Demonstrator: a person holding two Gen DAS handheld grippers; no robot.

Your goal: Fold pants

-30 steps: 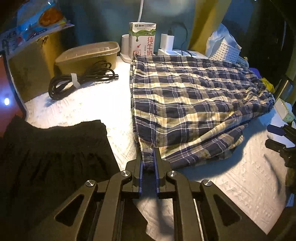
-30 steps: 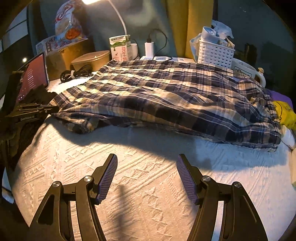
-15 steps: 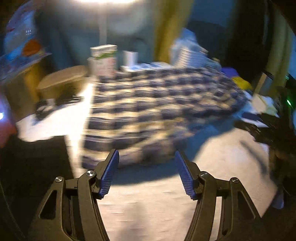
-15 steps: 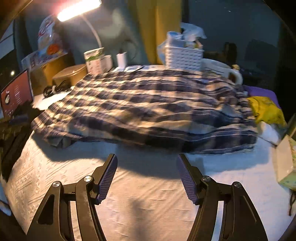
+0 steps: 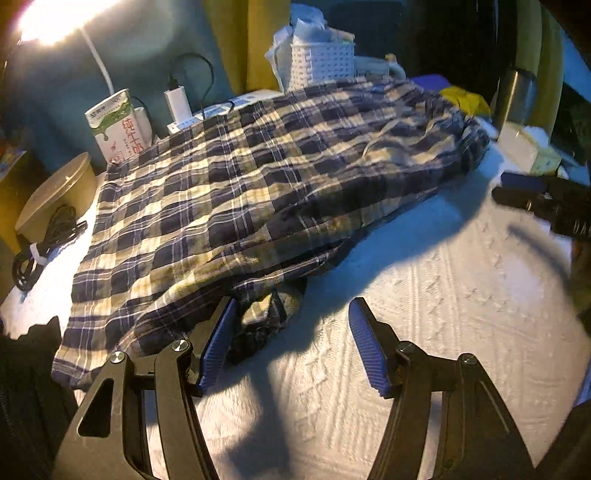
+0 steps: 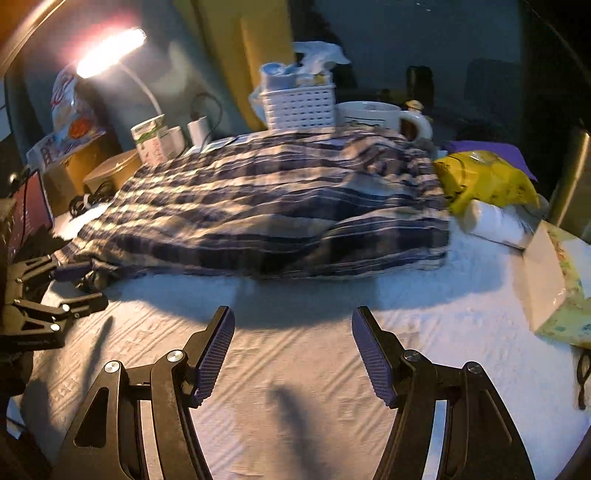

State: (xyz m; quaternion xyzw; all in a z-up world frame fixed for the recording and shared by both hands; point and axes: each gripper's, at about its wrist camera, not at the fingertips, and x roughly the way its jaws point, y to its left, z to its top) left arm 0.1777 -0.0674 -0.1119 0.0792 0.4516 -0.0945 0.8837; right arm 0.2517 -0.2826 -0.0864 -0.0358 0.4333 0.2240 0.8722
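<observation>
Since the earlier frame the left claw has let go of the plaid pants: its jaws were pinched on a hem corner then, and have just been opening, with a little cloth showing between them but not gripped. The camera has also swung, so that the lamp now shows at upper left.

Left wrist view. Jaws stand apart, nothing clamped. The pants lie folded lengthwise on the white textured cover of the bench, one layer over the other, which reads as a first fold already laid down. A rumpled lower corner sits just ahead of the left pad and partly between the jaws; the rest of the garment stretches up and away towards the white basket. The milk carton and a coiled cable stay clear at the garment's far and left edges. The right claw shows at the right edge, apart from the cloth.

Right wrist view. The right claw is apart and empty over bare cover. The pants lie ahead of it, not touching, with the waist end near the yellow bag. The left claw sits at the garment's left end. Judgement: both claws are placed for the next fold, end to end.
</observation>
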